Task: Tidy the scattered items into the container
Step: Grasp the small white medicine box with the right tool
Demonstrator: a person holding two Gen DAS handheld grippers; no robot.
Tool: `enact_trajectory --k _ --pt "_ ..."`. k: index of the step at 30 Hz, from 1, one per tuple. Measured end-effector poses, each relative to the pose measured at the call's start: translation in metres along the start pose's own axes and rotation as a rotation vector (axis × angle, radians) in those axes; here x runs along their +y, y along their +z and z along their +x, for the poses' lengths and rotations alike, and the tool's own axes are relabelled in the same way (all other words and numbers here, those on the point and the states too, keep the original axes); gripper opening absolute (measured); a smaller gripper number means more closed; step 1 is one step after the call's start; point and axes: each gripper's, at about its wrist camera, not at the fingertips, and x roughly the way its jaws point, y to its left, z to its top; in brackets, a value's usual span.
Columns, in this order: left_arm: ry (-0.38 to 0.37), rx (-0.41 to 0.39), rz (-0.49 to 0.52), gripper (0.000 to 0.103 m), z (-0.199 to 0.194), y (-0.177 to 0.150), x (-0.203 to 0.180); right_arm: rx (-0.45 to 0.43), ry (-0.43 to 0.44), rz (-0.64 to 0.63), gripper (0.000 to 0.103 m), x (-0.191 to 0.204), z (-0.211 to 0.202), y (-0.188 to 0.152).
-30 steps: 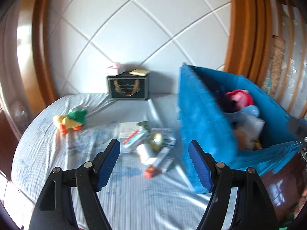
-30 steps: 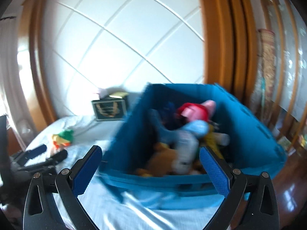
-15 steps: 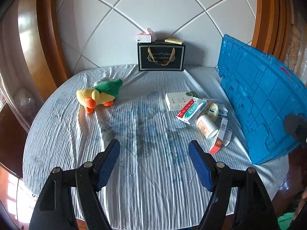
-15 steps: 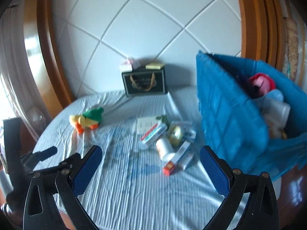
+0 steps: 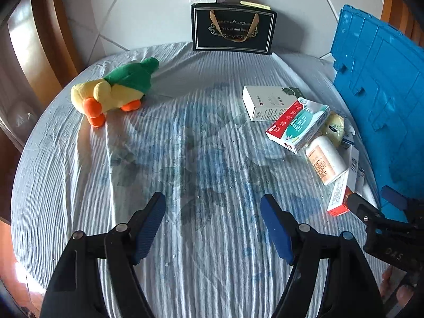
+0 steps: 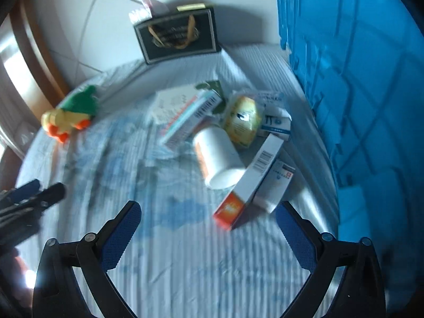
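In the left wrist view, the left gripper (image 5: pixel 212 224) hovers low over the striped bedsheet (image 5: pixel 185 159), jaws spread wide and empty; the plush duck (image 5: pixel 114 90) lies far left, the medicine boxes (image 5: pixel 291 116) and white bottle (image 5: pixel 327 160) cluster right, just beside the blue crate (image 5: pixel 384 100). A black gift bag (image 5: pixel 233 30) stands against the quilted headboard (image 5: pixel 148 13). In the blurred right wrist view, the right gripper (image 6: pixel 209 225) is likewise released and empty, apparently tilted, near an orange-ended box (image 6: pixel 249 182) beside the crate wall.
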Motion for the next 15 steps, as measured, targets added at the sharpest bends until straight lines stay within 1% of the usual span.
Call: enact_trajectory --k 2,5,6,9,10,11,13,15 --pt "0.004 0.016 0.007 0.073 0.019 0.005 -0.004 0.003 -0.049 -0.03 0.103 -0.006 0.027 0.006" --pt "0.006 0.043 -0.005 0.073 0.043 0.013 -0.005 0.028 -0.053 0.006 0.103 -0.024 0.061 0.016" --pt "0.004 0.051 -0.007 0.073 0.049 0.016 -0.005 0.008 -0.07 0.002 0.103 -0.027 0.068 0.019" --pt "0.01 0.068 -0.003 0.073 0.064 0.023 -0.003 -0.03 -0.072 -0.023 0.103 -0.023 0.078 0.028" --pt "0.011 0.073 0.001 0.073 0.069 0.025 -0.002 -0.038 -0.064 -0.029 0.103 -0.019 0.08 0.031" --pt "0.015 0.077 0.005 0.073 0.072 0.027 -0.001 -0.042 -0.035 -0.036 0.103 -0.011 0.083 0.033" --pt "0.02 0.08 0.012 0.073 0.076 0.031 0.004 -0.01 0.053 -0.035 0.103 0.007 0.092 0.034" --pt "0.031 0.075 0.013 0.073 0.078 0.036 0.011 0.019 0.116 -0.042 0.102 0.028 0.102 0.031"
